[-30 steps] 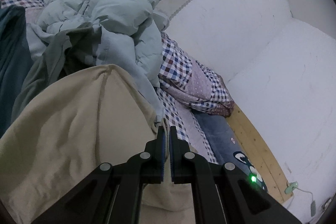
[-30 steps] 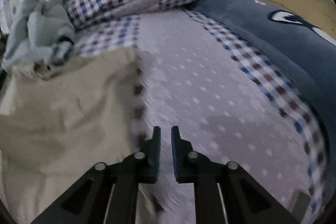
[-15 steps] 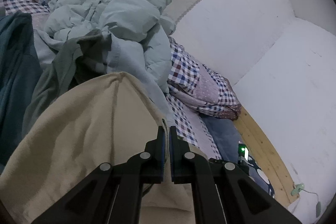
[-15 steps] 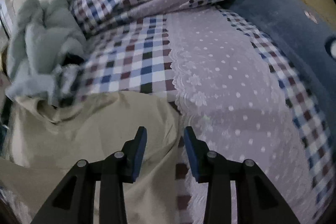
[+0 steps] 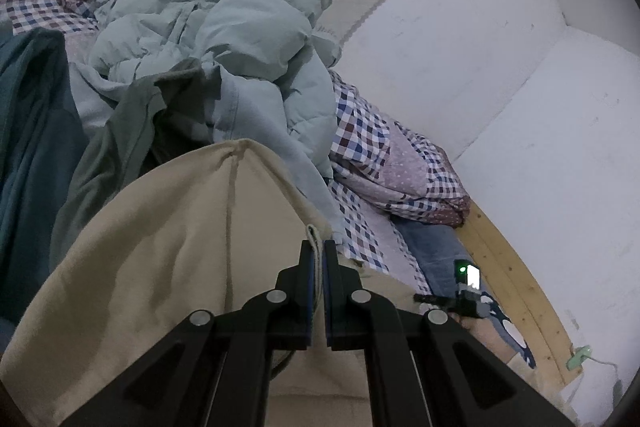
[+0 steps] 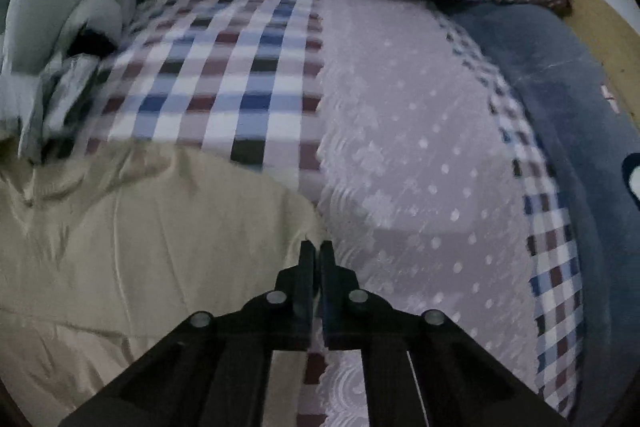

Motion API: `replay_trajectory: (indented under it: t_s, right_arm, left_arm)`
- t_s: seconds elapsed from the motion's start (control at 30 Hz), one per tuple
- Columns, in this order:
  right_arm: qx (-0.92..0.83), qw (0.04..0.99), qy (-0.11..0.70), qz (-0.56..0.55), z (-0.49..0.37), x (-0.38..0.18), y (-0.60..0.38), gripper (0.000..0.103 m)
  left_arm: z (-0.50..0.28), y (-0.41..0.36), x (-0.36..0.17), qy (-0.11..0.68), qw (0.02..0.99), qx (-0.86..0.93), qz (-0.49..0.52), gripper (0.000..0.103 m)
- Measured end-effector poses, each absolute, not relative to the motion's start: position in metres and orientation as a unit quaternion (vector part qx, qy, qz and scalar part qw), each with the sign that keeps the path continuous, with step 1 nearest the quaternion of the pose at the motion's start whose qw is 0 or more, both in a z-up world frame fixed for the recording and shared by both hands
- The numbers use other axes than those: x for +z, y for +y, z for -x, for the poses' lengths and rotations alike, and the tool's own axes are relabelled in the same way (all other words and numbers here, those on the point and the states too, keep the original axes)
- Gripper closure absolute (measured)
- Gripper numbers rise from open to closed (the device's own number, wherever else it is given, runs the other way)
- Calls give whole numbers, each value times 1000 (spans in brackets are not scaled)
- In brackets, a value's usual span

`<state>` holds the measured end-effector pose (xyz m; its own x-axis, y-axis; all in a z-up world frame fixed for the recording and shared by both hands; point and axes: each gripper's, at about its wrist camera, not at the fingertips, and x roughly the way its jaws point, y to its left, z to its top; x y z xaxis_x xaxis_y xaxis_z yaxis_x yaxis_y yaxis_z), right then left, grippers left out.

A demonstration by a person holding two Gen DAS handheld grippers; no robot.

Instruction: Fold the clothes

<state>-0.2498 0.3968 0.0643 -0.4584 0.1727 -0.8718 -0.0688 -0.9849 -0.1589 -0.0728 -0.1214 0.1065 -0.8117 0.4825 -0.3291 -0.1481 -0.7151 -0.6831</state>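
Observation:
A beige garment [image 5: 180,247] hangs draped in front of the left wrist camera, lifted off the bed. My left gripper [image 5: 316,247] is shut on its upper hem, with a strip of cloth showing between the pads. In the right wrist view the same beige garment [image 6: 160,235] lies spread over the bed. My right gripper [image 6: 317,247] points down at the garment's right corner, and its jaws are closing tight on that edge. A sliver of pale cloth sits between the fingers.
A heap of pale green bedding [image 5: 224,39] and a teal cloth [image 5: 28,115] lie behind the garment. The checked and dotted bedspread [image 6: 224,83] covers the bed. A blue cushion [image 6: 560,87] lies along the wooden bed edge [image 5: 508,267] by the white wall [image 5: 480,47].
My right gripper swept left across the bedspread to the beige garment's corner, opened wide, then shut on it. The left gripper kept its hold and barely shifted.

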Motion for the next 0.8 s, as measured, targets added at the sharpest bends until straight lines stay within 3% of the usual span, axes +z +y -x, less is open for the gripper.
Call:
replay_trajectory:
  t_s: [0.3, 0.4, 0.8]
  right_arm:
    - [857, 145, -49, 491, 266, 68, 428, 103]
    - [854, 171, -14, 491, 264, 61, 448, 102]
    - [875, 60, 101, 470, 206, 62, 451, 95]
  left_arm:
    - [83, -113, 88, -294, 149, 902, 279, 101]
    - [86, -113, 83, -287, 138, 904, 286, 101]
    - [92, -118, 70, -270, 97, 909, 304, 101]
